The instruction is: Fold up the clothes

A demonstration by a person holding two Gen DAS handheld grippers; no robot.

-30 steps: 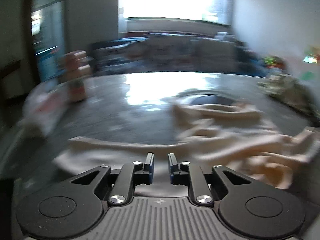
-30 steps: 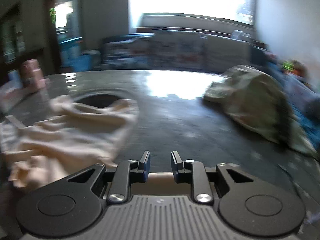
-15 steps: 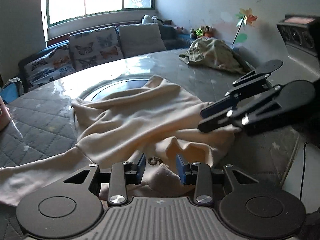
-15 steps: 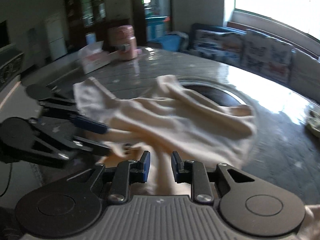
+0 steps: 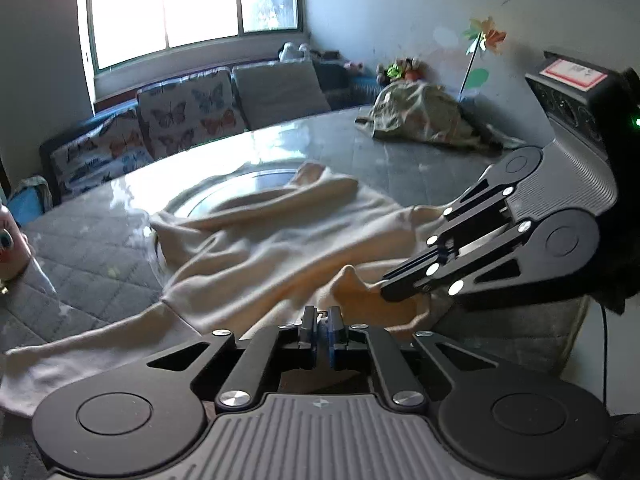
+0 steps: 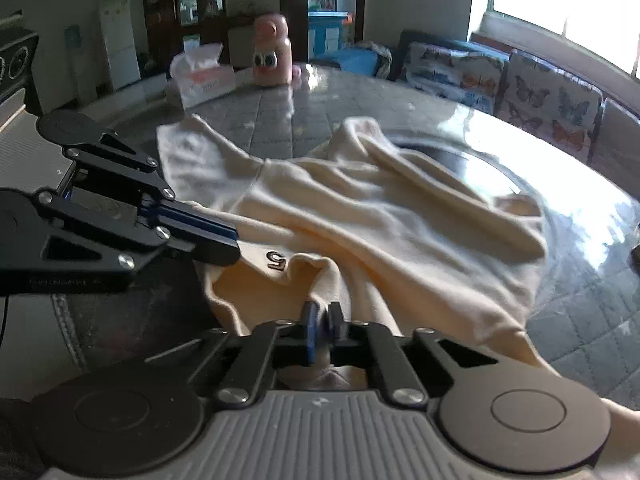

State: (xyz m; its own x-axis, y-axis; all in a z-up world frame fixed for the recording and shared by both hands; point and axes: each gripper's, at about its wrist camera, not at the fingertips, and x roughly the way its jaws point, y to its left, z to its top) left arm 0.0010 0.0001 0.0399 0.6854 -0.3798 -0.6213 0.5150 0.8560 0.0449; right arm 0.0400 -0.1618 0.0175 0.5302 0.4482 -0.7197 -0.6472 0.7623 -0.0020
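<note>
A cream long-sleeved garment (image 5: 280,248) (image 6: 400,216) lies crumpled on the round grey table (image 5: 100,248), partly over a glass turntable (image 5: 240,188). My left gripper (image 5: 320,318) sits at the garment's near edge, its jaws closing tight with a bit of cream cloth pinched between the pads. The right wrist view shows it from the side as the left gripper (image 6: 234,248), beside a small dark mark (image 6: 276,260) on the cloth. My right gripper (image 6: 323,312) is closing too, nipping a raised fold of the same edge. From the left wrist, the right gripper (image 5: 386,292) comes in from the right.
A heap of olive clothes (image 5: 420,116) lies at the table's far right. A pink bottle (image 6: 272,52) and a tissue box (image 6: 202,76) stand at the far left edge. A sofa with butterfly cushions (image 5: 184,116) runs under the window behind.
Both grippers swung round to face each other over the garment's near edge and came down onto it. Their jaws, apart before, have closed on the cloth.
</note>
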